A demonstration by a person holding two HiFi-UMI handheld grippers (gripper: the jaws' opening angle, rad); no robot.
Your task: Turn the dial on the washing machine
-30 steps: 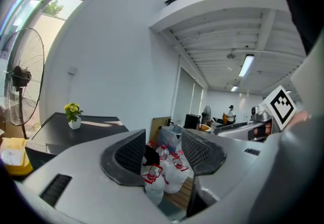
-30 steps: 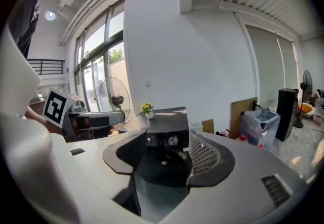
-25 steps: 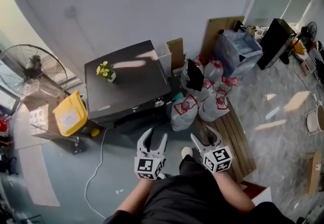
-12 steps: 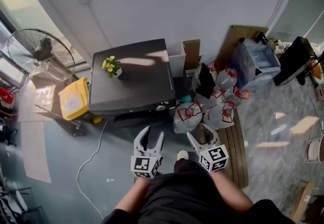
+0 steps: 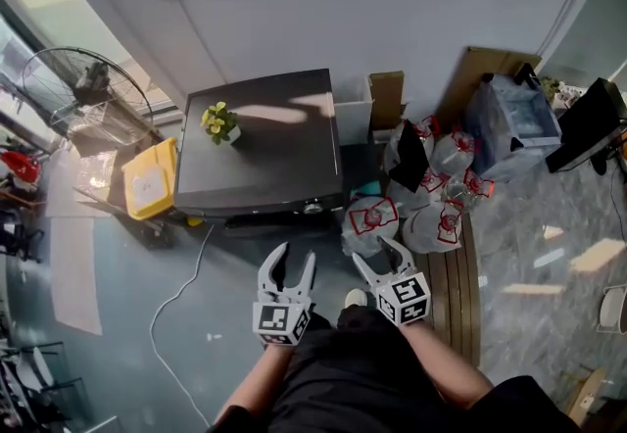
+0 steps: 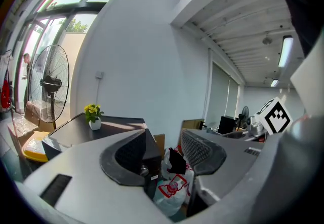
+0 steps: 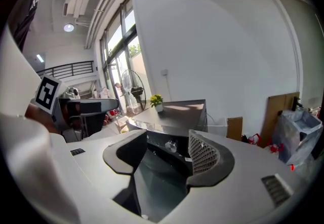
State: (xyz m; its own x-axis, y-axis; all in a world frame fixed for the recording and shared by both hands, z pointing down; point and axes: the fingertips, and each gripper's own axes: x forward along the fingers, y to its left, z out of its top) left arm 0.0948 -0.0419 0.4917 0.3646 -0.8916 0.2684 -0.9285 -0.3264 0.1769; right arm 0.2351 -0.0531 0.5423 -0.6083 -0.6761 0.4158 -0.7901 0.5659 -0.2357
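The washing machine (image 5: 260, 142) is a dark, flat-topped box against the wall, ahead of me. Its small silver dial (image 5: 313, 208) sits on the front panel near the right corner. My left gripper (image 5: 294, 260) is held open in the air short of the machine's front, with nothing between its jaws. My right gripper (image 5: 377, 255) is open and empty beside it, pointing toward the dial corner. In the right gripper view the dial (image 7: 171, 145) shows between the open jaws, some way off. The left gripper view also catches the dial (image 6: 145, 170) past its left jaw.
A small potted yellow flower (image 5: 220, 122) stands on the machine's top. A yellow bin (image 5: 149, 181) and a floor fan (image 5: 83, 83) are to the left. Tied plastic bags (image 5: 431, 216) crowd the machine's right side by a wooden pallet (image 5: 460, 274). A white cable (image 5: 176, 294) lies on the floor.
The head view has swung so the machine sits more central. Both grippers stay open; the right one has drifted left, closer to the left gripper.
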